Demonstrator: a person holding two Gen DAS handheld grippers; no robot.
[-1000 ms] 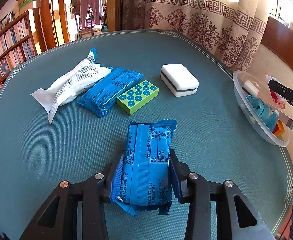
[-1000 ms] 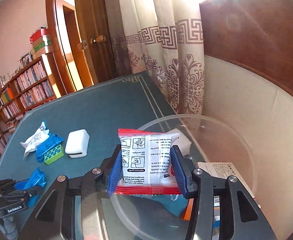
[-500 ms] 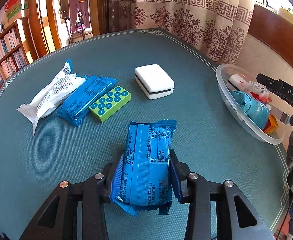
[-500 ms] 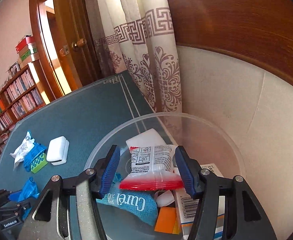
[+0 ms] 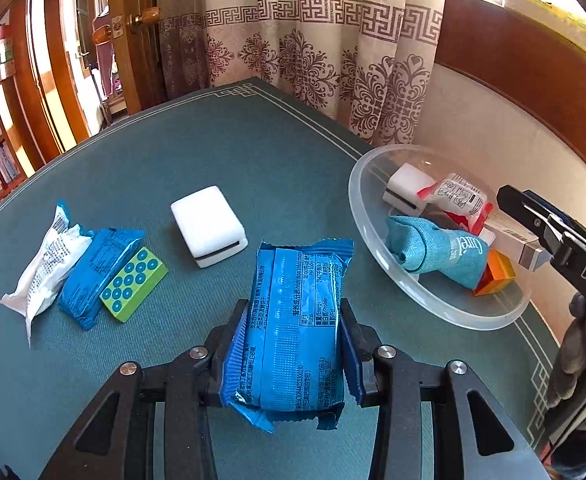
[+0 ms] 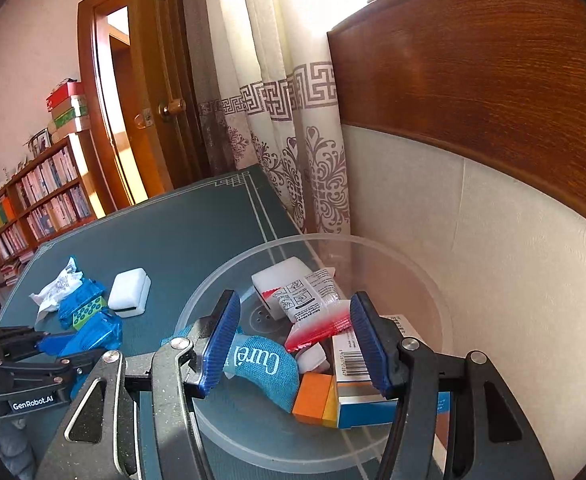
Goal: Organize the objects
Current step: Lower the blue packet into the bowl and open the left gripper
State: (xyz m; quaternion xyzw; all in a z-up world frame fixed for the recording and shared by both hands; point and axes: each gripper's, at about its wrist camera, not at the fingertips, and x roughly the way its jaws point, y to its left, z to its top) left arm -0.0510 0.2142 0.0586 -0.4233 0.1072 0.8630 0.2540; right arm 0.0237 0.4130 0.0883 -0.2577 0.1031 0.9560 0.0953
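Observation:
My left gripper is shut on a blue snack packet, held lengthwise above the green table just left of the clear plastic bowl. The right wrist view shows that gripper and its packet at the lower left. My right gripper hangs over the bowl with its jaws apart. The red-and-white sachet lies loose in the bowl below them, untouched by the pads. From the left wrist view, the sachet rests on the bowl's contents, with the right gripper beside it.
The bowl also holds a teal pouch, a white box, an orange block and a carton. On the table lie a white box, a green dotted tile, another blue packet and a white packet. Curtain and wall stand behind the bowl.
My right gripper opened and the sachet dropped from it into the bowl. My left gripper carried the blue packet rightward, closer to the bowl.

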